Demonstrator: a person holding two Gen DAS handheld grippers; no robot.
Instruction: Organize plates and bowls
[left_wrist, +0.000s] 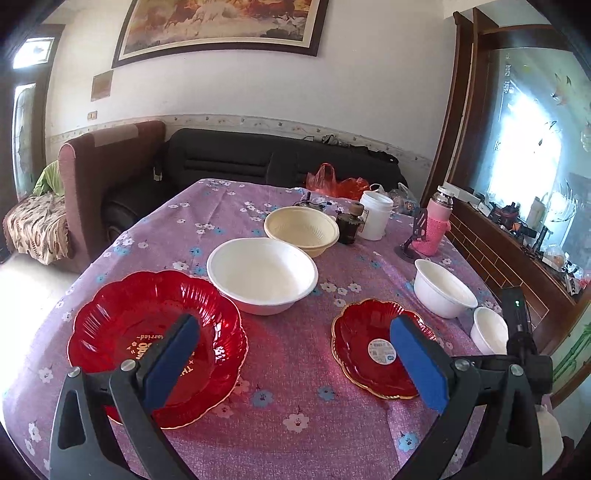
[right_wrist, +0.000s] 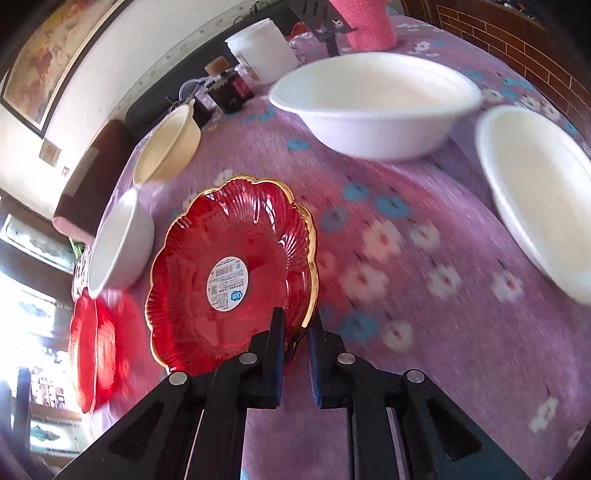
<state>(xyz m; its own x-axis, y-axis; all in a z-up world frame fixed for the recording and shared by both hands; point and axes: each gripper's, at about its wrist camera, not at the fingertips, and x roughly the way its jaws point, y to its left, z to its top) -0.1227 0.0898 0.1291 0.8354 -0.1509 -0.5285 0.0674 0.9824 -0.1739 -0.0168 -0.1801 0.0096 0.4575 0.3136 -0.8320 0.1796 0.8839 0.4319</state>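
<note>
Right gripper pinching the small red plate's rim; left gripper spread wide above the tabletop.

In the right wrist view the right gripper (right_wrist: 295, 332) has its jaws pressed onto the near gold-trimmed edge of the small red plate (right_wrist: 231, 273), low centre of the frame, with a sticker label (right_wrist: 228, 283) at its middle. In the left wrist view the left gripper (left_wrist: 295, 354) hangs with jaws apart, holding nothing; the large red plate (left_wrist: 155, 343) lies lower left, the small red plate (left_wrist: 373, 347) lower right. A large white bowl (left_wrist: 262, 275) sits mid-frame, a cream bowl (left_wrist: 301, 229) just behind it, and two smaller white bowls (left_wrist: 443, 288) at right on the purple floral tablecloth (left_wrist: 291, 369).
</note>
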